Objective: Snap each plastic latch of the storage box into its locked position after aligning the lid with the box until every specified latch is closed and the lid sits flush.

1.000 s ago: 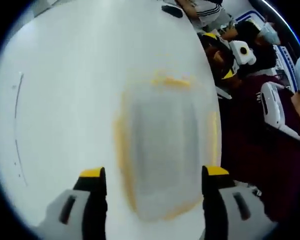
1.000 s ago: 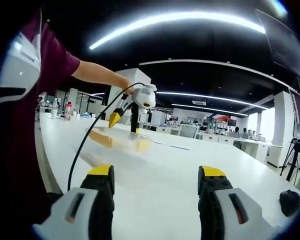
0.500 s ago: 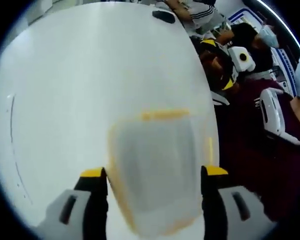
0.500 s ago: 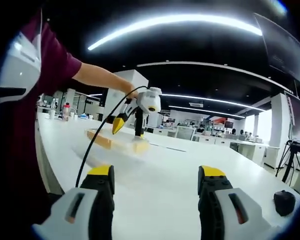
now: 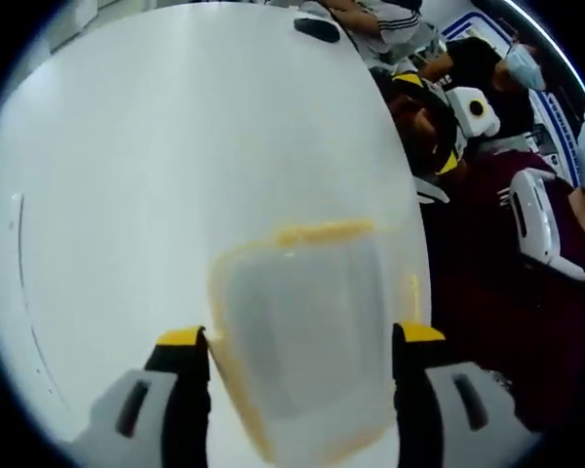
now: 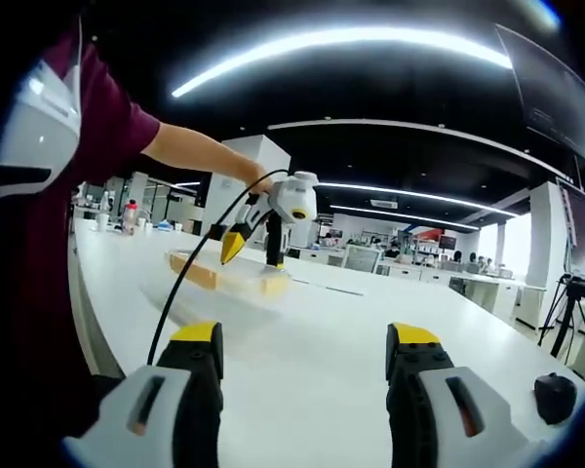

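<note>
In my left gripper view I look down on the translucent plastic storage box with the yellow rim; it lies flat on the white table, low in the view toward six o'clock, and its frosted clear lid sits on top. I cannot make out anything inside through the lid. A yellow plastic latch runs along the box's far edge at twelve o'clock of it, a thinner one shows on its three o'clock side, and I cannot tell whether either is snapped down. My left gripper hangs over the box with its black, yellow-tipped jaws spread wide, one at each flank of the box; they grasp nothing, and whether they touch it I cannot tell. In my right gripper view the same box sits well off at about ten o'clock, with the left gripper just above it, held by the person's bare forearm in a maroon sleeve, a black cable trailing down from it. My right gripper is far from the box, jaws wide apart and empty above bare tabletop. A small black object rests on the table at four o'clock.
</note>
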The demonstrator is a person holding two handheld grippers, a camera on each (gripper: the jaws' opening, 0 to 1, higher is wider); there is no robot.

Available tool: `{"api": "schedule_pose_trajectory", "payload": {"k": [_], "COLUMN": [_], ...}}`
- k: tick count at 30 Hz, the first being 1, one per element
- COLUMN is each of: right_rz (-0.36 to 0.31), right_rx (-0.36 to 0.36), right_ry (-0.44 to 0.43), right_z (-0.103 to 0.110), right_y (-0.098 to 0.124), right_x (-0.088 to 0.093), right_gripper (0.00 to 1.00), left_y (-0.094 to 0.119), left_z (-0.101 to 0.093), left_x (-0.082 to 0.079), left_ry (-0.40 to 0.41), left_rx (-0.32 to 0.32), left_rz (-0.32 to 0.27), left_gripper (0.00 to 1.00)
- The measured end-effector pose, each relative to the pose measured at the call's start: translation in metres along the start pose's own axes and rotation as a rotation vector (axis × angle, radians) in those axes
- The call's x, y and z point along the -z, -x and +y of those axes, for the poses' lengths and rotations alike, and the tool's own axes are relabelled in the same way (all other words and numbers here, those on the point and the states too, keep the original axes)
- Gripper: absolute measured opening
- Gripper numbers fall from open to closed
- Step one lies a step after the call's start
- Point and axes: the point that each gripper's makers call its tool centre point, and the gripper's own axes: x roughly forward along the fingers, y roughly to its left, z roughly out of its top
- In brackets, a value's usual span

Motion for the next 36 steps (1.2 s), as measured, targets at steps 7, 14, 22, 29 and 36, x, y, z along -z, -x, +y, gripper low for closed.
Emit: {"api": "schedule_pose_trajectory", "payload": {"k": [7, 14, 22, 29, 36], "right_rz": [0.007, 0.013, 0.034, 0.043, 0.050], "right_rx": [0.011, 0.020, 0.007, 0.009, 0.006], "right_ry": [0.002, 0.001, 0.006, 0.021, 0.026], "right_z": [-0.0017, -0.0031, 0.0026, 0.0020, 0.0048], "right_y": [0.0031, 0.0055, 0.0045, 0.0062, 0.0057], "right_x": [0.0010, 0.0022, 0.0079, 0.0058, 0.0070], "right_gripper": [0.67, 0.67, 0.67, 0.67, 0.67], "left_y": [-0.0011, -0.0009, -0.0011, -0.0004, 0.0011], "left_z": [0.0039, 0.0009, 0.0000, -0.0026, -0.0050], "left_x": [-0.0011, -0.0036, -0.0036, -0.0049, -0.0053], "left_ry": [-0.006, -0.041, -0.042, -0.066, -0.091], "left_rx": [0.001, -0.008, -0.012, -0.021, -0.040], "left_rz": [0.011, 0.008, 0.007, 0.002, -0.004], "left_gripper": [0.80, 0.78, 0.77, 0.76, 0.76]}}
